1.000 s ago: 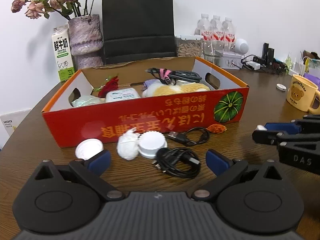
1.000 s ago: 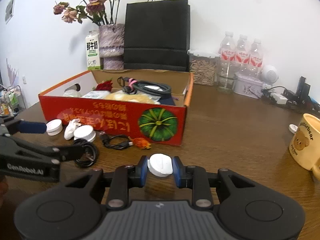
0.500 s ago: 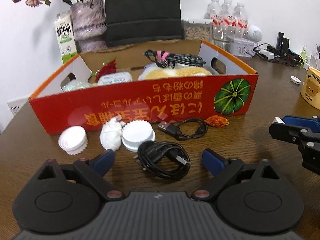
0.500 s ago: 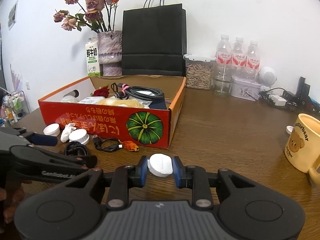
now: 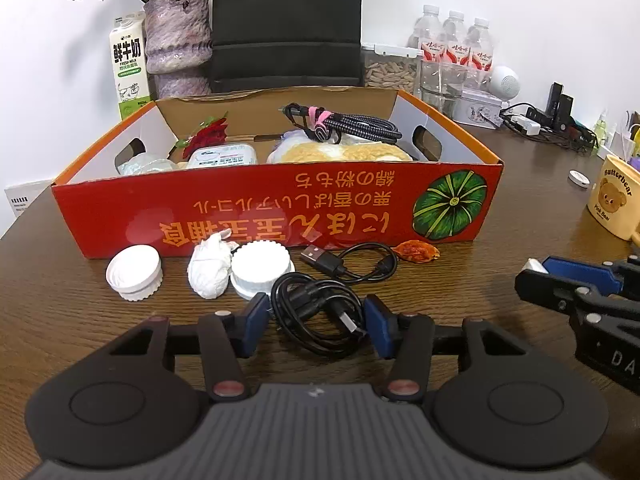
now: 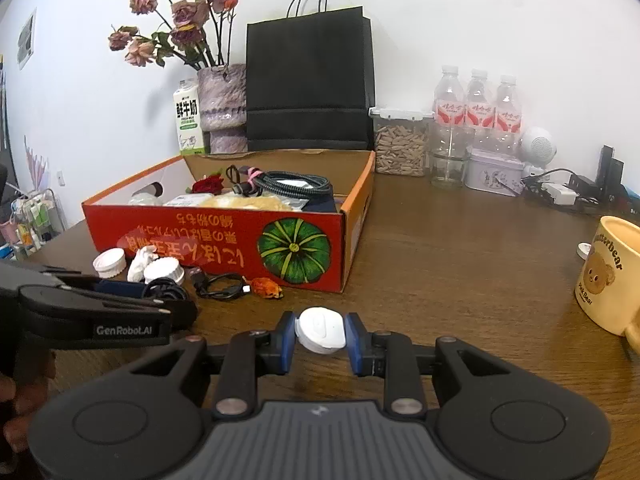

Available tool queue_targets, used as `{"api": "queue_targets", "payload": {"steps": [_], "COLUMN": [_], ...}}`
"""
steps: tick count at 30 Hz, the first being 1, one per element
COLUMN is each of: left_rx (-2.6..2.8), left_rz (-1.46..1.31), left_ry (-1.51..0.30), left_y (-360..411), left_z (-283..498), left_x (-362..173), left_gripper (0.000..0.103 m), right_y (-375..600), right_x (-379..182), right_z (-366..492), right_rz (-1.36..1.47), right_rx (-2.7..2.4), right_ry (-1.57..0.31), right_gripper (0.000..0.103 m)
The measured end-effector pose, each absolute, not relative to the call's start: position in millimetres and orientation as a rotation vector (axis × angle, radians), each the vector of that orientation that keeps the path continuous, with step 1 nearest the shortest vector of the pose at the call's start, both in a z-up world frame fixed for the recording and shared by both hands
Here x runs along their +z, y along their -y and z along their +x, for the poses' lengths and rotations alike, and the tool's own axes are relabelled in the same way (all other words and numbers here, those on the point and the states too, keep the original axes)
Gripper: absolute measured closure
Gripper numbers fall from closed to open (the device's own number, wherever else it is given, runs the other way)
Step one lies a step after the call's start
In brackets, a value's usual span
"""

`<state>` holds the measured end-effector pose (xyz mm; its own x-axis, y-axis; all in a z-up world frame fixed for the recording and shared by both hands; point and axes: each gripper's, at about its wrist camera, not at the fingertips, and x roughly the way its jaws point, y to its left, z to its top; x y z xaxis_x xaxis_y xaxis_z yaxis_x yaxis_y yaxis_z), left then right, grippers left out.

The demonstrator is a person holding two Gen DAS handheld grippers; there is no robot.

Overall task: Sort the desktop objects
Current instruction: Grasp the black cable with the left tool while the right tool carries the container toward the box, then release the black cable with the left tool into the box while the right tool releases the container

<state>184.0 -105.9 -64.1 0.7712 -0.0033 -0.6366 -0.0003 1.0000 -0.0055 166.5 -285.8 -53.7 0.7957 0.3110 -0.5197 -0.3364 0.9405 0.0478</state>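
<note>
A coiled black cable [image 5: 312, 312] lies on the wooden table in front of the red cardboard box [image 5: 280, 208]. My left gripper [image 5: 316, 322] straddles the coil, its jaws closing, the blue pads just at its two sides and not clearly pressing. From the right wrist view the left gripper [image 6: 120, 300] sits low at the left beside that cable [image 6: 168, 290]. My right gripper [image 6: 320, 336] is shut on a small white round cap [image 6: 320, 330], held above the table to the right of the box [image 6: 200, 232].
Two white lids [image 5: 134, 270] [image 5: 262, 266], a crumpled tissue [image 5: 210, 266], a thin USB cable [image 5: 348, 262] and an orange wrapper [image 5: 416, 250] lie along the box front. A yellow mug [image 6: 608, 276] stands right. Bottles, a jar, a black bag and a vase line the wall.
The left gripper's jaws have narrowed from wide apart to the sides of the black coil, and it has come closer over it. The right gripper keeps its grip on the white cap.
</note>
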Motion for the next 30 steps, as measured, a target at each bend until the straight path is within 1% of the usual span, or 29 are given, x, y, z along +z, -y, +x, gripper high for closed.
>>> {"api": "queue_targets", "payload": {"steps": [12,20,30], "left_rx": [-0.05,-0.055,-0.013], "left_rz": [-0.039,-0.04,-0.046], "left_ry": [-0.665,-0.517,-0.387], "left_y": [96.2,76.1,38.1], "left_z": [175.8,162.2,188.2], "left_x": [-55.7,-17.1,18.5], "left_gripper": [0.052,0.052,0.052], "right_y": [276.3,252.4,212.6], "right_x": [-51.4,-25.6,13.8], "right_z": [164.1,163.5,195.5], "right_rz": [-0.052,-0.076,-0.1], "right_rx": [0.347,0.37,0.353], "right_ry": [-0.539,-0.466,-0.381], "right_gripper": [0.078,0.078,0.078]}}
